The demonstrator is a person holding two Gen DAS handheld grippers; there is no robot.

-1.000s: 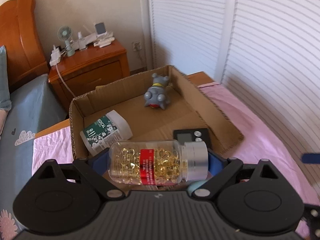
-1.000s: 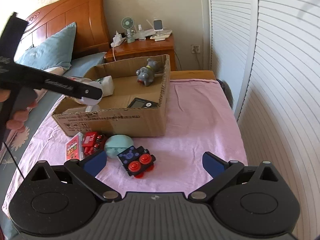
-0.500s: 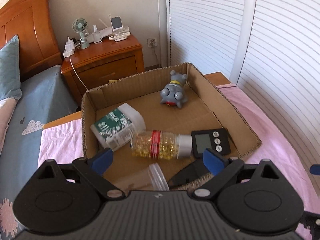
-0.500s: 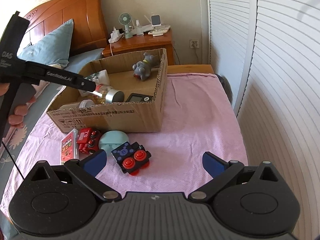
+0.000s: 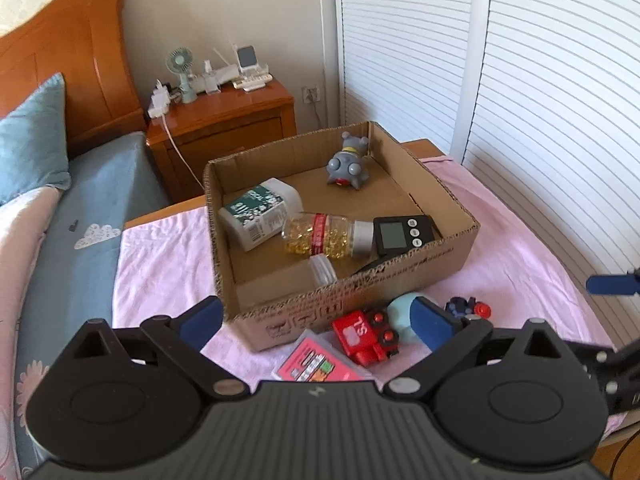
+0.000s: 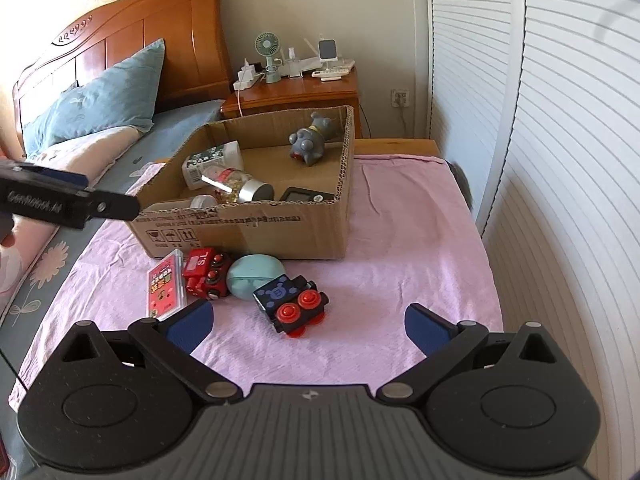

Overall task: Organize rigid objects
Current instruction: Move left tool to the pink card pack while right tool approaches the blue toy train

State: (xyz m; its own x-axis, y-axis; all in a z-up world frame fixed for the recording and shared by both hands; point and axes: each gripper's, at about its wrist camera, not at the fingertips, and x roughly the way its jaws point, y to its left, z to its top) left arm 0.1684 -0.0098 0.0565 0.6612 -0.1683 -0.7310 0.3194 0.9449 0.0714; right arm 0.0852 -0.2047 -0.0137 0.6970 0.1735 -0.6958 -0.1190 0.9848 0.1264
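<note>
So the left hand-held gripper (image 5: pixel 316 322) is spread wide with nothing in it, its jaws just finished opening, and it sits over the near wall of the cardboard box (image 5: pixel 360 292). The capsule bottle (image 5: pixel 324 236) lies on its side inside the box, touching the white green-label bottle (image 5: pixel 260 216) on one end and the black timer (image 5: pixel 402 234) on the other, grey toy dog (image 5: pixel 347 164) in the far corner. Still out on the pink cloth (image 6: pixel 400 240), left to right: pink card case (image 6: pixel 167 284), red toy train (image 6: pixel 206 274), teal case (image 6: pixel 256 276), blue toy car (image 6: pixel 292 302). The right hand-held gripper (image 6: pixel 308 326) is wide and empty too, near the car. I'd say take the card case or train next with the left: come down over one piece only, since they're packed tight, and pinch the train's flat sides so it doesn't roll.
</note>
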